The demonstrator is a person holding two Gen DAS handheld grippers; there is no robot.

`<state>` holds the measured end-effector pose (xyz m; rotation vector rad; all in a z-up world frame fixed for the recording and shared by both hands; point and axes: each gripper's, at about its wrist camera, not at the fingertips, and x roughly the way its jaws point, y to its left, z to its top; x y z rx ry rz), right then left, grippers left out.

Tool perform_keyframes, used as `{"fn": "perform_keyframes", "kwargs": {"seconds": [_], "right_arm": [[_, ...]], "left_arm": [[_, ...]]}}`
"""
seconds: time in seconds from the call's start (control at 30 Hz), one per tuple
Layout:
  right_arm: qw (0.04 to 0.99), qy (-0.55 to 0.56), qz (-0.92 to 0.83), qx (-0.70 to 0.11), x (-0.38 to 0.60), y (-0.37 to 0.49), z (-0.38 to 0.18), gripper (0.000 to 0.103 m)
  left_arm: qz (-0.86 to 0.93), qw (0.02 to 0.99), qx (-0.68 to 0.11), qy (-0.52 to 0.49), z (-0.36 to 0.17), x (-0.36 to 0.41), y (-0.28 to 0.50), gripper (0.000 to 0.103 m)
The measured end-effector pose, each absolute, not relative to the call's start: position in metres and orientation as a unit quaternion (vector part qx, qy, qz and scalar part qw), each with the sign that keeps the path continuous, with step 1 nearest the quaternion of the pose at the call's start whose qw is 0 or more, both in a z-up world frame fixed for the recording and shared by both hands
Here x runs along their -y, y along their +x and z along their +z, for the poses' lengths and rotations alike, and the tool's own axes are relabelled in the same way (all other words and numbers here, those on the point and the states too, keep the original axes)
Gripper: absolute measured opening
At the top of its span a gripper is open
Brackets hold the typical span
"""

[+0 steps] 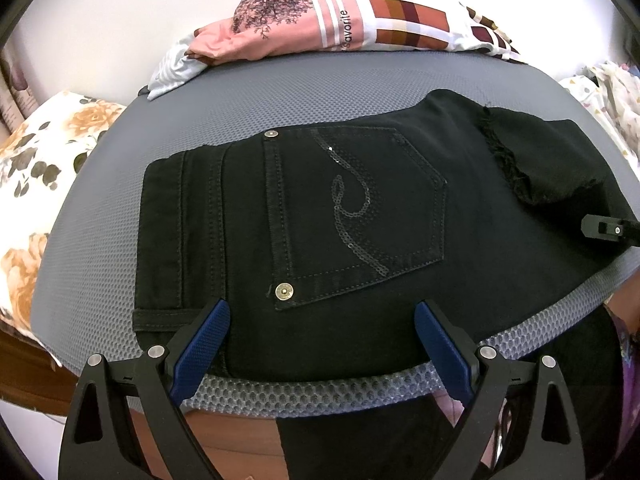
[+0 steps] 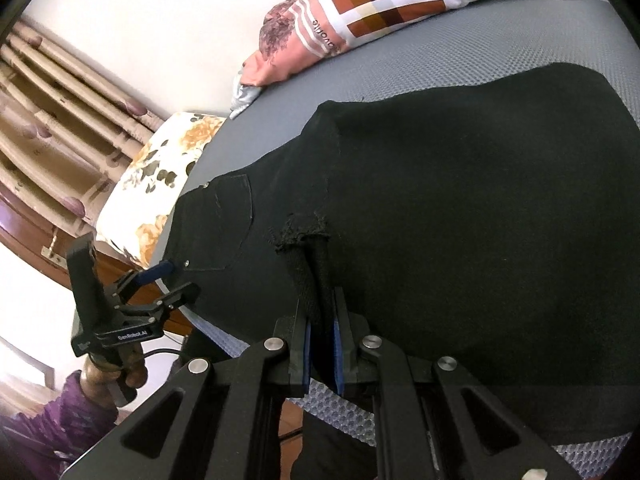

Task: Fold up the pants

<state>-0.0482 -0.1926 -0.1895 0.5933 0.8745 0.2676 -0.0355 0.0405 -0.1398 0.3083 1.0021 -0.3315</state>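
Observation:
Black pants [image 1: 360,216] lie flat on a grey mesh pad [image 1: 280,92], back pocket with a sequin swirl facing up. A frayed leg end [image 1: 536,160] is folded over at the right. My left gripper [image 1: 320,320] is open, its blue pads over the near edge of the pants by the waistband. My right gripper [image 2: 320,320] is shut on a bunched fold of the black pants [image 2: 460,220] just below the frayed hem [image 2: 302,234]. The left gripper [image 2: 170,280] also shows in the right wrist view, open at the pad's edge. The right gripper's tip [image 1: 604,228] shows at the far right.
A pile of folded clothes [image 1: 340,20], pink and checked, lies at the pad's far edge. A floral cushion [image 1: 36,184] sits left of the pad. A curtain [image 2: 52,120] hangs at the left. Patterned cloth [image 1: 612,96] lies at the far right.

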Motion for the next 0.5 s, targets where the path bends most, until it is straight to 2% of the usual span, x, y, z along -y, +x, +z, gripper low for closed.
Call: {"fn": "perform_keyframes", "kwargs": {"seconds": [0.5], "right_arm": [[0.867, 0.232, 0.133, -0.421, 0.173, -0.045, -0.187, 0.013]], "left_arm": [[-0.163, 0.850, -0.479, 0.149, -0.142, -0.040, -0.036, 0.093]]}}
